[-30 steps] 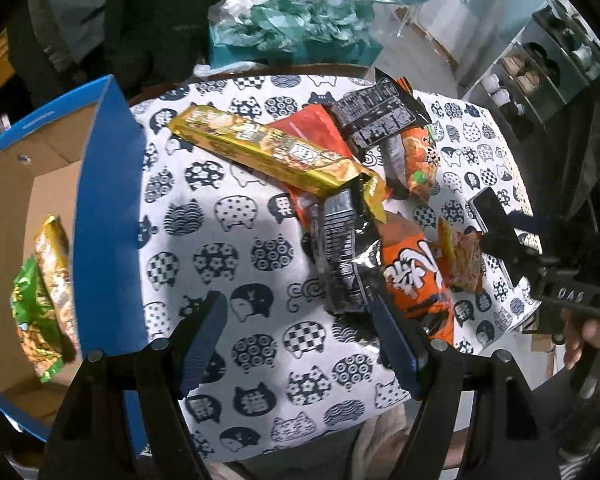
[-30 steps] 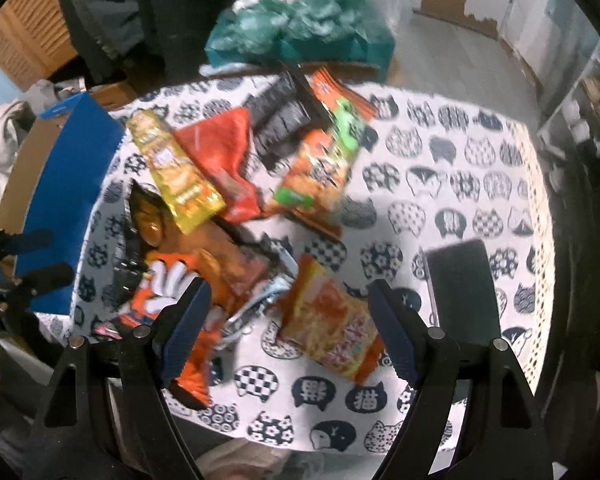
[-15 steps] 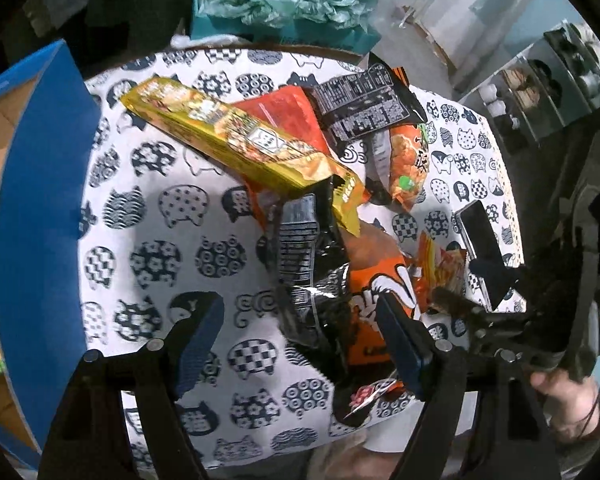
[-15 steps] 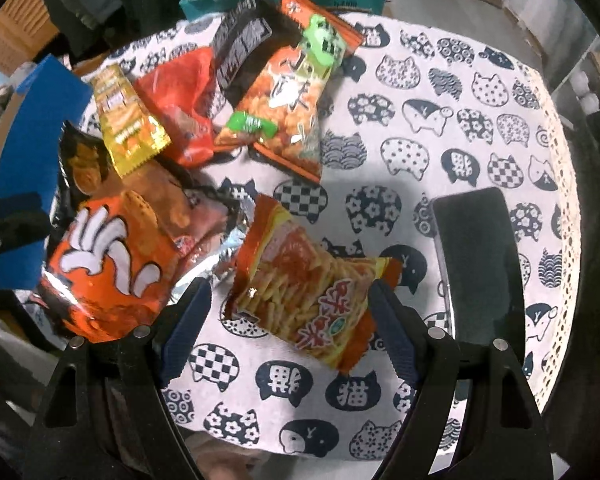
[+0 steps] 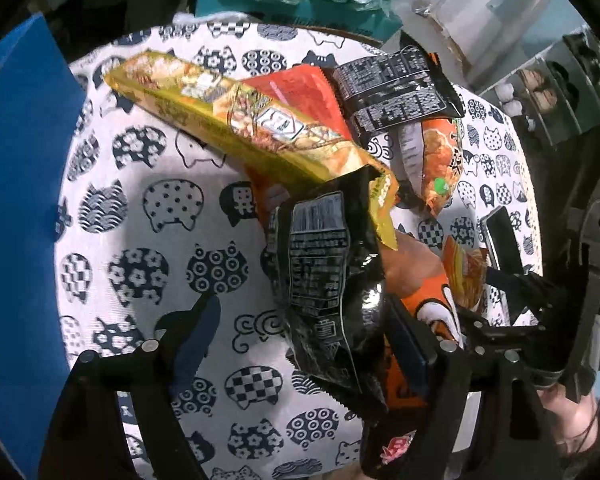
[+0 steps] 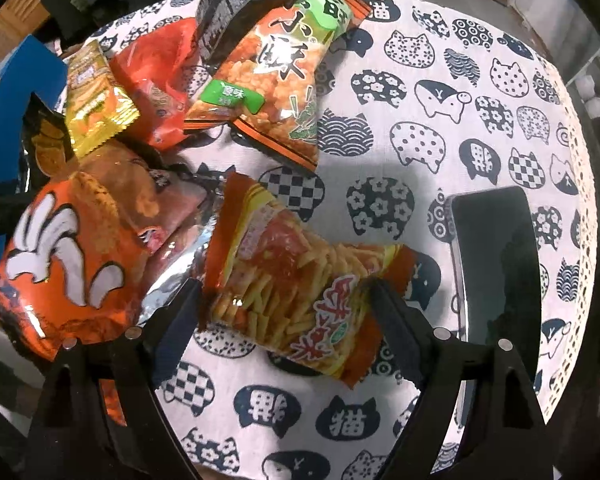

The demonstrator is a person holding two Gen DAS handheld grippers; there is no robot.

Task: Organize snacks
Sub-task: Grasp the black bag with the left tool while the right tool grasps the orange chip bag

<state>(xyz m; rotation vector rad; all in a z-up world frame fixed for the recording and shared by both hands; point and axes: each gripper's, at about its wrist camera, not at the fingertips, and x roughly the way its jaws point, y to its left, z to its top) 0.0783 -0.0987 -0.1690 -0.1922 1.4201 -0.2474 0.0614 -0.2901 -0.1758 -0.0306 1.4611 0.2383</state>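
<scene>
On a round table under a cat-print cloth (image 6: pixel 440 80), the right gripper (image 6: pixel 286 304) straddles a red-and-yellow bag of potato sticks (image 6: pixel 296 280), jaws apart. The left gripper (image 5: pixel 300 328), jaws opening, brackets a crinkled black foil snack packet (image 5: pixel 328 280) without pressing it.

Snack packs, loose heap on cat-print cloth:
- Fries-print pack (image 6: pixel 300 300): red/yellow, flat, apart at heap's near edge.
- Orange bag (image 6: pixel 72 256): large, white lettering, crumpled.
- Black foil pkt (image 5: pixel 328 280): label side up, over orange bag.
- Yellow long pkt (image 5: pixel 236 124): diagonal (atop red pouch (image 5: pixel 300 92)).
- Orange/green pkt (image 6: pixel 276 64): tilted, far side.
</scene>
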